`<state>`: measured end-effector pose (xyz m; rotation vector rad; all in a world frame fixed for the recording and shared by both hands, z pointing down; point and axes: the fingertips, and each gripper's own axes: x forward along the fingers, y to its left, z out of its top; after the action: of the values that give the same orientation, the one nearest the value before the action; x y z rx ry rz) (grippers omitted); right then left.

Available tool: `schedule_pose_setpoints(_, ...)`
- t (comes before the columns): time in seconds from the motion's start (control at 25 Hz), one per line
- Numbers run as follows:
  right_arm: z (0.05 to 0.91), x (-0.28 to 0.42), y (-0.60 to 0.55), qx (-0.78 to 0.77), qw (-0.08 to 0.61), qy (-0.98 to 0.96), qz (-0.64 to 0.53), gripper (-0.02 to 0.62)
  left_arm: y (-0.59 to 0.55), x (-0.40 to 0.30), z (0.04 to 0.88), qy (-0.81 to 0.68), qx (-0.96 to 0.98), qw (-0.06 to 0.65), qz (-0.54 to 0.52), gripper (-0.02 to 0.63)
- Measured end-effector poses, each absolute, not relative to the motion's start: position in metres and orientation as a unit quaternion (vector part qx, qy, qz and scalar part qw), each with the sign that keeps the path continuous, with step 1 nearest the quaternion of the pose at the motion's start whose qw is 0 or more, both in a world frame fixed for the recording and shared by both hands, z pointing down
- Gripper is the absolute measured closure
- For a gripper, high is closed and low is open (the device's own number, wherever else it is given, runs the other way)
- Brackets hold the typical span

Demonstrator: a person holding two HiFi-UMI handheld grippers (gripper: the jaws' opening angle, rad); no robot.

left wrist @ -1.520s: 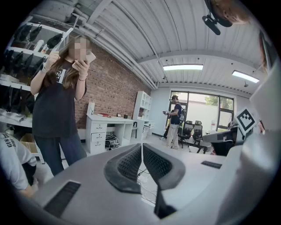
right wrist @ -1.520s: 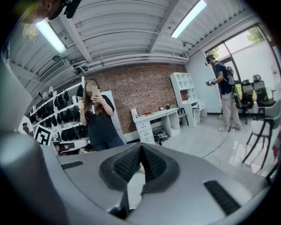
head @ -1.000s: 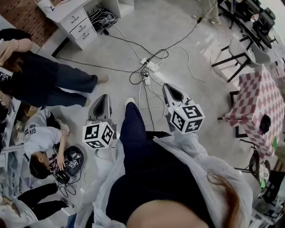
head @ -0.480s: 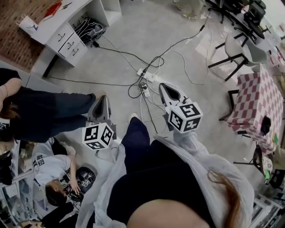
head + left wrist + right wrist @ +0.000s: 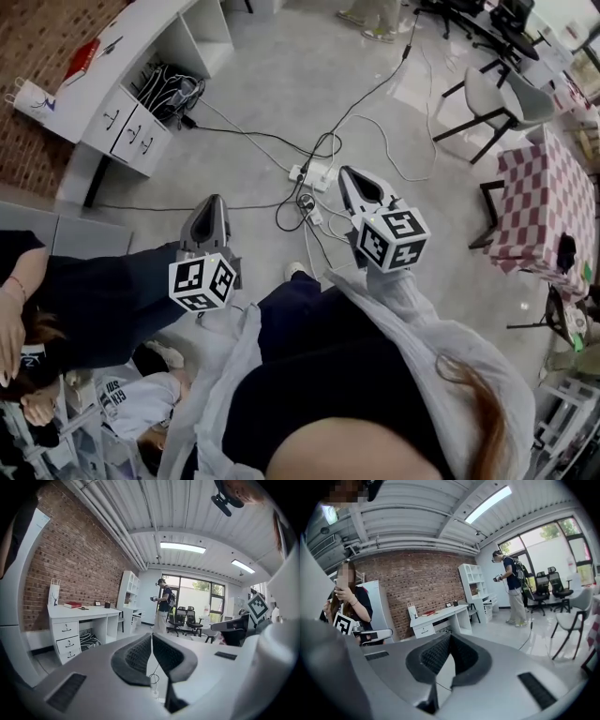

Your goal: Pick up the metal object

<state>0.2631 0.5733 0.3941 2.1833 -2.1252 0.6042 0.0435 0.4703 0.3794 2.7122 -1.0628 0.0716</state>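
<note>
A white desk (image 5: 129, 131) with drawers stands against a brick wall (image 5: 28, 37), a red book (image 5: 82, 52) on its top and a tangle of cables (image 5: 169, 82) beneath; a power strip (image 5: 315, 174) lies on the grey floor (image 5: 281, 66) among loose cords; a table with a pink checked cloth (image 5: 544, 202) stands at the right, a grey chair (image 5: 502, 98) near it; a person in dark clothes (image 5: 94, 300) is at the left.
</note>
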Motion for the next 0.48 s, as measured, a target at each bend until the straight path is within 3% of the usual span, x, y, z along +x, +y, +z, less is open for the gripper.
schedule_pose_setpoints(0.48, 0.402, 0.271, 0.528, 0.701, 0.032, -0.681, 0.208, 0.589, 0.431, 0.066, 0.392, -0.335, 0.933, 0.127, 0.034, 0.581)
